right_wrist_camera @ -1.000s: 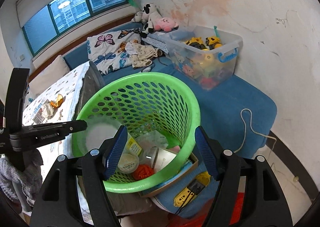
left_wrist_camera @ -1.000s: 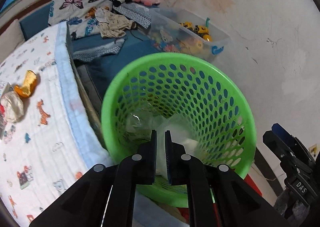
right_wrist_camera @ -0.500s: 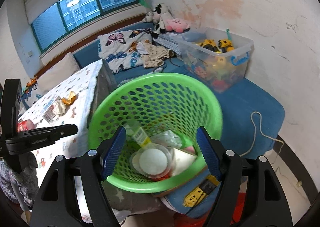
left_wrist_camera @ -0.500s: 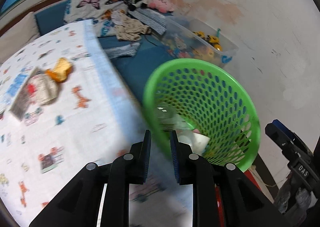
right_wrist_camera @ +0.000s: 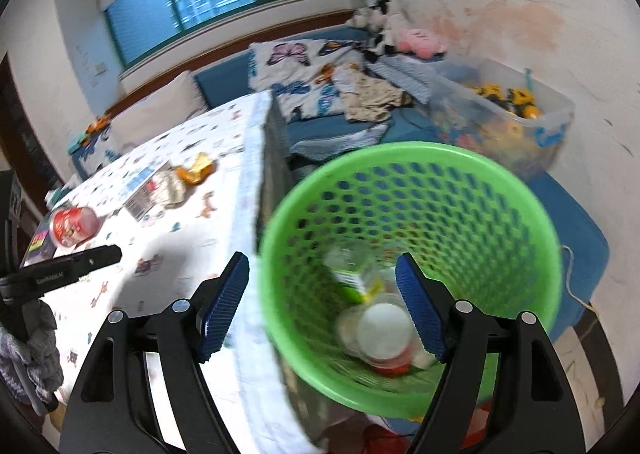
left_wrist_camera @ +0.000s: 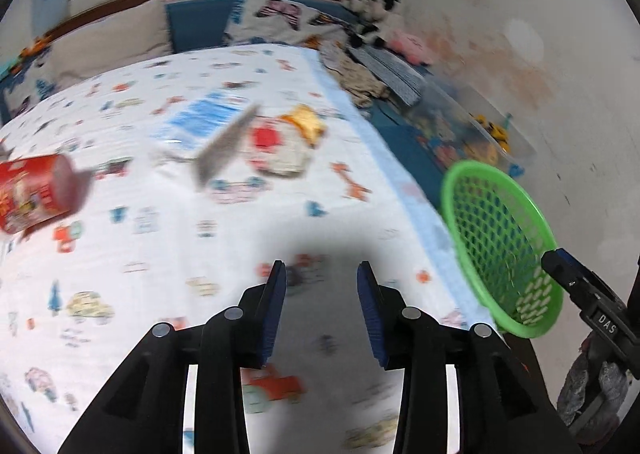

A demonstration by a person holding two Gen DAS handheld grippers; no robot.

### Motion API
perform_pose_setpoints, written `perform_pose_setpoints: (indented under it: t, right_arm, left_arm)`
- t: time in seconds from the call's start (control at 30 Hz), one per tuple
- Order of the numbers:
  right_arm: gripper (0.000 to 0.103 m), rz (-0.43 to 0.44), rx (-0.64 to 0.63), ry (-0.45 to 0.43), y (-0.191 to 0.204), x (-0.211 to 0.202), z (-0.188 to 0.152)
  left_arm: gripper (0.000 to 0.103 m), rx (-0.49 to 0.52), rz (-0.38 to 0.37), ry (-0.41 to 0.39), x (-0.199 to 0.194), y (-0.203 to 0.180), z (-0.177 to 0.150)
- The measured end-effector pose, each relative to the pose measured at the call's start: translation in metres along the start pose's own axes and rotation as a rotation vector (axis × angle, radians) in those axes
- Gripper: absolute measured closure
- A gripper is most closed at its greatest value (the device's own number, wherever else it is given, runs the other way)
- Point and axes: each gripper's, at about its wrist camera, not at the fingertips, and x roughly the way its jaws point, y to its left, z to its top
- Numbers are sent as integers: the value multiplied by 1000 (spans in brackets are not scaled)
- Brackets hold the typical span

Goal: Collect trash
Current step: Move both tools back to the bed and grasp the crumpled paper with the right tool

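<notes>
My left gripper (left_wrist_camera: 322,294) hovers over the bed's printed sheet (left_wrist_camera: 160,254), its jaws opening with nothing between them. Ahead of it lie a red can (left_wrist_camera: 36,189), a blue-and-white flat wrapper (left_wrist_camera: 208,117), a crumpled white wrapper (left_wrist_camera: 280,153) and an orange wrapper (left_wrist_camera: 304,125). The green basket (left_wrist_camera: 500,238) stands off the bed's right edge. My right gripper (right_wrist_camera: 322,294) hangs above the green basket (right_wrist_camera: 412,151), jaws opening and holding nothing. Inside the basket lie a white lid (right_wrist_camera: 384,330) and a green carton (right_wrist_camera: 352,282). The red can (right_wrist_camera: 74,225) and orange wrapper (right_wrist_camera: 196,169) show on the bed.
A clear toy box (right_wrist_camera: 520,121) sits on the blue bench behind the basket, beside scattered clothes (right_wrist_camera: 372,97) and plush toys (right_wrist_camera: 424,41). A pillow (right_wrist_camera: 160,113) lies under the window. A white cord (right_wrist_camera: 572,274) trails at the right.
My left gripper has swung left from over the basket to above the bed, and its jaws have parted. My right gripper has shifted left a little and its jaws have widened slightly.
</notes>
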Motion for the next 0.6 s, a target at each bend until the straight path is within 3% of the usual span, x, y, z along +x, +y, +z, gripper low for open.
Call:
perform_pose_setpoints:
  t: [0.23, 0.6]
  right_arm:
    - [27, 86, -77, 32, 53, 30, 15]
    - [27, 211, -170, 103, 129, 89, 41]
  left_arm:
    - [51, -72, 83, -65, -27, 54, 1]
    - [42, -173, 218, -139, -63, 139, 1]
